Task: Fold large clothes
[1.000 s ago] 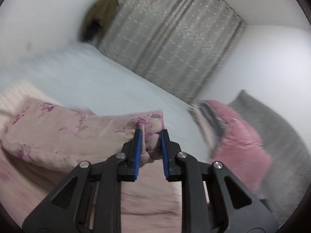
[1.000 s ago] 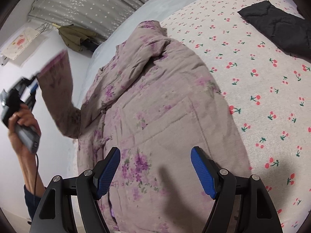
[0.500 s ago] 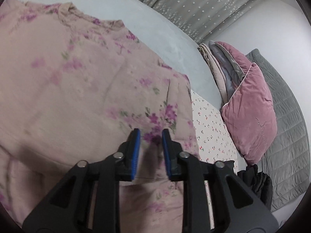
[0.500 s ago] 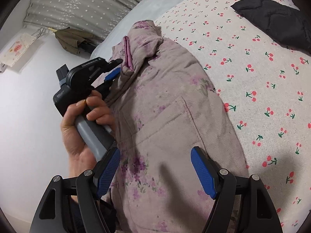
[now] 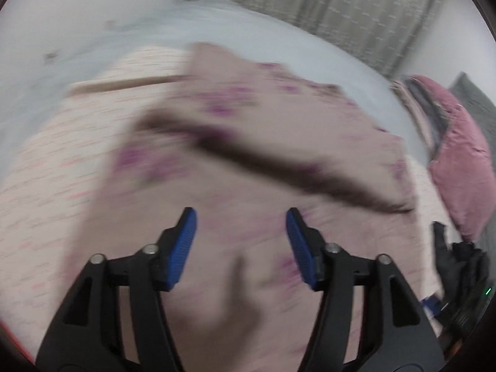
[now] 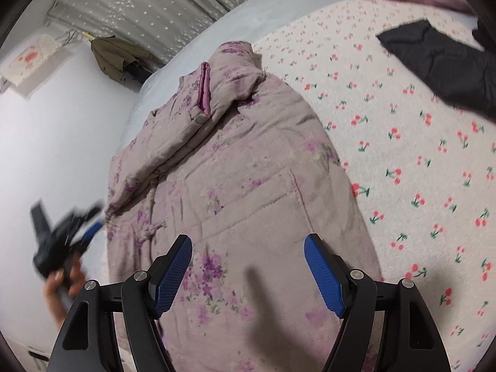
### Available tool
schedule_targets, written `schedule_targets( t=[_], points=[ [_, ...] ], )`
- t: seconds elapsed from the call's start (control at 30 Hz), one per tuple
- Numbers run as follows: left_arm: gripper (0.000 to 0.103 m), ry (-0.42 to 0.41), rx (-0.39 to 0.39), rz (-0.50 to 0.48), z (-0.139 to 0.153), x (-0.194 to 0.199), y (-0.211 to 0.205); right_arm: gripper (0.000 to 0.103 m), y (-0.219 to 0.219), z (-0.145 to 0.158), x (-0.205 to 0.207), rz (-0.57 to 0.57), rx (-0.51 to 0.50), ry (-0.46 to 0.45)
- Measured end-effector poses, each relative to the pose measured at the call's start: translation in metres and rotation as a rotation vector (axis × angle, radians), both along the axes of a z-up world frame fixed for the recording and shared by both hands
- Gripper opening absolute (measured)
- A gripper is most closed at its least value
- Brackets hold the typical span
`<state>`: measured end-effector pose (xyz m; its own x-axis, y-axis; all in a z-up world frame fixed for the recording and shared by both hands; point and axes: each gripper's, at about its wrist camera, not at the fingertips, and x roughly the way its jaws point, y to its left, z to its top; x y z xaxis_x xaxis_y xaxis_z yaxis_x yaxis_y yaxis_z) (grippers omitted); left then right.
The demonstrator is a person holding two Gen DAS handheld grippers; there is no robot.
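A padded pink-grey jacket with purple flowers [image 6: 248,186] lies on the cherry-print bed sheet [image 6: 418,155], with one sleeve [image 6: 186,130] folded across its front. The jacket also shows, blurred, in the left wrist view [image 5: 279,155]. My left gripper [image 5: 241,245] is open and empty above the jacket; it also shows in the right wrist view [image 6: 90,232], held in a hand at the jacket's left edge. My right gripper [image 6: 248,272] is open and empty, hovering over the jacket's lower part.
A black garment [image 6: 440,62] lies on the sheet at the right. A pink pillow [image 5: 458,161] and a grey quilt [image 5: 474,99] are at the bed's head. A grey curtain [image 6: 148,0] and an olive garment hanging on the wall [image 6: 114,55] are behind the bed.
My left gripper has opened and let go of the sleeve, which now lies folded across the jacket. It has pulled back to the left. The right gripper has stayed in place.
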<state>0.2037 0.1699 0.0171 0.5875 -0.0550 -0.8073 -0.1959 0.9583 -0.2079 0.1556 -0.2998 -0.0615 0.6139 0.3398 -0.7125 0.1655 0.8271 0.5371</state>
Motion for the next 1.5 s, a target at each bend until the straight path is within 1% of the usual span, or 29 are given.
schedule_targets(
  t=[0.03,0.1,0.17,0.27,0.37,0.5,0.6,0.63,0.67,0.7,0.8,0.83,0.87,0.93,0.97,1.07,1.13,1.23,1.27,1.3,1.33,1.37,1.43,1.5],
  points=[
    [0.068,0.006,0.020,0.032,-0.001,-0.021,0.022,0.076,0.002,0.002,0.000,0.006,-0.013,-0.005],
    [0.069,0.025,0.029,0.047,-0.008,-0.048,0.048,0.076,0.006,0.005,-0.001,0.019,-0.031,-0.013],
    [0.069,0.052,0.009,0.058,-0.019,-0.075,0.073,0.076,0.007,0.008,-0.003,0.030,-0.043,-0.021],
    [0.069,0.075,-0.056,0.081,-0.035,-0.111,0.105,0.076,0.003,0.013,-0.012,0.022,-0.032,-0.034],
    [0.069,0.083,-0.050,0.093,-0.048,-0.141,0.126,0.076,-0.008,0.013,-0.035,0.001,-0.011,-0.059],
    [0.069,0.095,-0.091,0.074,-0.066,-0.163,0.140,0.076,-0.027,-0.009,-0.084,-0.030,-0.008,-0.036],
    [0.069,0.078,-0.128,0.058,-0.073,-0.170,0.143,0.076,-0.043,-0.031,-0.120,-0.051,0.007,-0.011],
    [0.069,0.080,-0.135,0.058,-0.076,-0.170,0.142,0.076,-0.048,-0.038,-0.128,-0.058,0.022,0.003],
    [0.069,0.083,-0.142,0.057,-0.078,-0.171,0.142,0.076,-0.055,-0.049,-0.137,-0.067,0.058,0.027],
    [0.068,0.084,-0.152,0.053,-0.081,-0.172,0.142,0.076,-0.059,-0.053,-0.142,-0.070,0.087,0.030],
    [0.064,0.064,-0.175,0.052,-0.082,-0.175,0.140,0.075,-0.063,-0.051,-0.149,-0.072,0.123,-0.004],
    [0.061,0.057,-0.182,0.057,-0.082,-0.177,0.140,0.071,-0.063,-0.051,-0.149,-0.068,0.132,-0.015],
    [0.056,0.052,-0.196,0.062,-0.083,-0.179,0.141,0.069,-0.064,-0.051,-0.150,-0.067,0.159,-0.024],
    [0.051,0.056,-0.222,0.061,-0.086,-0.179,0.140,0.068,-0.068,-0.057,-0.147,-0.070,0.245,-0.025],
    [0.051,0.058,-0.224,0.057,-0.087,-0.177,0.138,0.067,-0.067,-0.061,-0.144,-0.070,0.265,-0.017],
    [0.050,0.049,-0.208,0.040,-0.087,-0.171,0.127,0.061,-0.053,-0.064,-0.137,-0.050,0.245,0.002],
    [0.050,0.053,-0.209,0.030,-0.088,-0.165,0.121,0.061,-0.044,-0.064,-0.134,-0.018,0.250,0.001],
    [0.050,0.070,-0.216,0.043,-0.091,-0.161,0.119,0.061,-0.035,-0.068,-0.132,-0.019,0.257,0.006],
    [0.048,0.067,-0.215,0.048,-0.091,-0.162,0.120,0.061,-0.034,-0.068,-0.132,-0.021,0.254,0.004],
    [0.041,0.056,-0.213,0.055,-0.089,-0.163,0.121,0.061,-0.032,-0.067,-0.132,-0.020,0.248,-0.003],
    [0.030,0.047,-0.201,0.065,-0.088,-0.165,0.123,0.058,-0.030,-0.066,-0.131,-0.019,0.245,-0.011],
    [0.030,0.044,-0.204,0.063,-0.088,-0.165,0.123,0.050,-0.029,-0.064,-0.132,-0.021,0.242,-0.024],
    [0.031,0.044,-0.226,0.068,-0.091,-0.166,0.125,0.042,-0.029,-0.062,-0.133,-0.030,0.246,-0.038],
    [0.039,0.053,-0.246,0.073,-0.097,-0.165,0.127,0.041,-0.025,-0.065,-0.130,-0.035,0.248,-0.026]
  ],
)
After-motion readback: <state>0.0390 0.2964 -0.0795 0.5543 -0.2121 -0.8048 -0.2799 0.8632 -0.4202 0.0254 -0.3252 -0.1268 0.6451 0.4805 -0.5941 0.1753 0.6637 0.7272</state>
